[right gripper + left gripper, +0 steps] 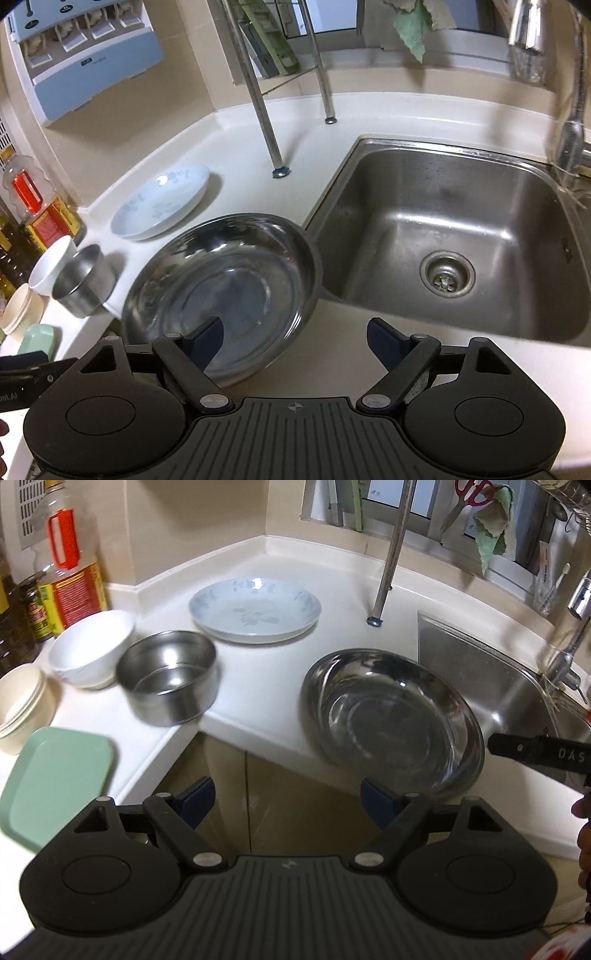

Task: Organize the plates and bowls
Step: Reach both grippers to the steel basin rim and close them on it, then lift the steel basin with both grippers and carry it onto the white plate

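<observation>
A wide steel basin (395, 720) sits on the white counter next to the sink; it also shows in the right wrist view (221, 291). A pale blue floral plate (255, 609) lies behind it (162, 203). A small steel pot (170, 675), a white bowl (92, 650), stacked cream cups (22, 705) and a green square plate (55, 782) stand to the left. My left gripper (288, 797) is open and empty, in front of the counter edge. My right gripper (295, 339) is open and empty, its left finger over the basin's near rim.
Oil and sauce bottles (70, 565) stand at the far left wall. A steel rack leg (388, 572) stands on the counter behind the basin. The steel sink (454, 251) with its tap (569, 110) lies to the right. A green cloth (491, 535) hangs by the window.
</observation>
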`<control>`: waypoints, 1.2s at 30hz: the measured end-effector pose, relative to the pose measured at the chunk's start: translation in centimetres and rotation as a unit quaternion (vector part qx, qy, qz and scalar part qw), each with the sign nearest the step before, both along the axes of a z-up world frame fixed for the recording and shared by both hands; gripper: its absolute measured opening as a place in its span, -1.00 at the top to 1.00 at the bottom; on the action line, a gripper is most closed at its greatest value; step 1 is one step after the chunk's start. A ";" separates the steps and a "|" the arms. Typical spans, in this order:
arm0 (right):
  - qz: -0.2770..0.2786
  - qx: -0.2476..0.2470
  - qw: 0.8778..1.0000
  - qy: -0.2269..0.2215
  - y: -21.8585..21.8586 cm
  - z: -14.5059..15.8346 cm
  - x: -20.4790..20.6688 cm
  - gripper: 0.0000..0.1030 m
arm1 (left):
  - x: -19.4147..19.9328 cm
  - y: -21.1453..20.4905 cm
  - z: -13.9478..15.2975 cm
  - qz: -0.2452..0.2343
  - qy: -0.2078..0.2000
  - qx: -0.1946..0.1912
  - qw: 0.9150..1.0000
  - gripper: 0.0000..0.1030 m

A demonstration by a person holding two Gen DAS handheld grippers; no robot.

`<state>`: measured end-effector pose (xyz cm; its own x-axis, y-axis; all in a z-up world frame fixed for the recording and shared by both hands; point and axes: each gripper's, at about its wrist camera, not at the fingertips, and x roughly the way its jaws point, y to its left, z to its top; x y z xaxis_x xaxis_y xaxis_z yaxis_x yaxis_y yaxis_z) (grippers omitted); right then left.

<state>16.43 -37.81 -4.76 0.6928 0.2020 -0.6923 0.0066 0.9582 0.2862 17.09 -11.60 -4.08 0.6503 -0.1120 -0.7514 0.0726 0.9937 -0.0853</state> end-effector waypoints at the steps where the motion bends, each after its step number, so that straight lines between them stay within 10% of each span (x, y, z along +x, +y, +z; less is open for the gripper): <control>1: 0.004 0.001 1.000 0.002 -0.3 -0.3 0.5 -0.60 | 0.5 -0.5 -0.2 0.003 0.000 0.001 1.000 -0.64; 11: 0.060 0.008 0.998 0.012 -2.2 -2.9 5.3 -0.35 | 4.3 -3.2 -2.6 0.034 -0.001 -0.003 0.999 -0.49; 13: 0.071 0.007 0.997 0.013 -2.2 -3.4 6.1 -0.25 | 5.0 -3.3 -3.1 0.037 0.000 -0.003 0.999 -0.18; 36: 0.136 0.008 0.991 0.008 -2.7 -5.0 9.2 0.77 | 7.2 -4.9 -5.1 0.076 0.018 0.017 0.997 0.68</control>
<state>25.66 -40.51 -9.71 0.6005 0.3906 -0.6977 -0.2463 0.9205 0.3033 24.27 -16.52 -9.18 0.6303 0.0118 -0.7762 -0.0818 0.9953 -0.0513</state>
